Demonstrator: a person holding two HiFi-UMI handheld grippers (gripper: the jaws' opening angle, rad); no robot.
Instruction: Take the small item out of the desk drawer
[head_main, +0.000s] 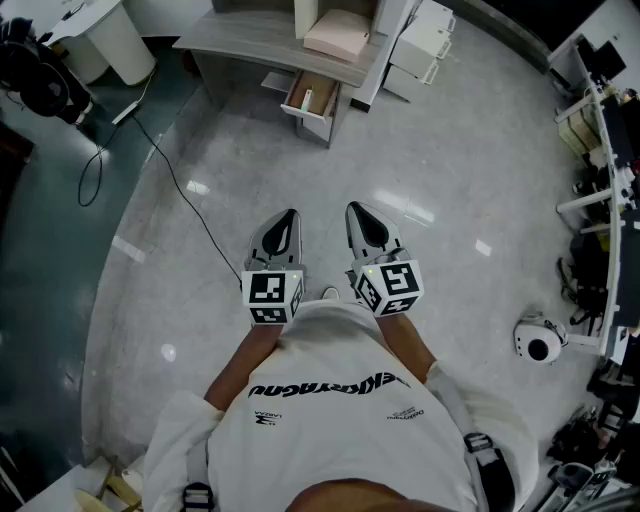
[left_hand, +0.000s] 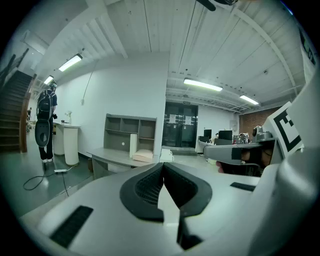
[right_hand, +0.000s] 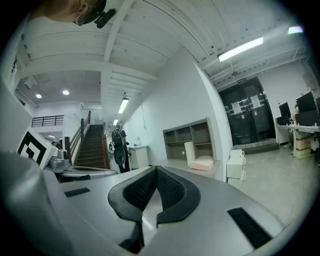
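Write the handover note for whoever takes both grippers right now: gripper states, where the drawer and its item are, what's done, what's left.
Left gripper: jaws together, empty.
Right gripper: jaws together, empty. The two are held side by side in front of the person, pointing towards the desk.
The grey wooden desk stands well ahead of both grippers. Its small drawer is pulled open, and a small pale item lies inside, too small to identify.
Done: the drawer is open.
Left: walk up, open one gripper, grip the item and lift it out.
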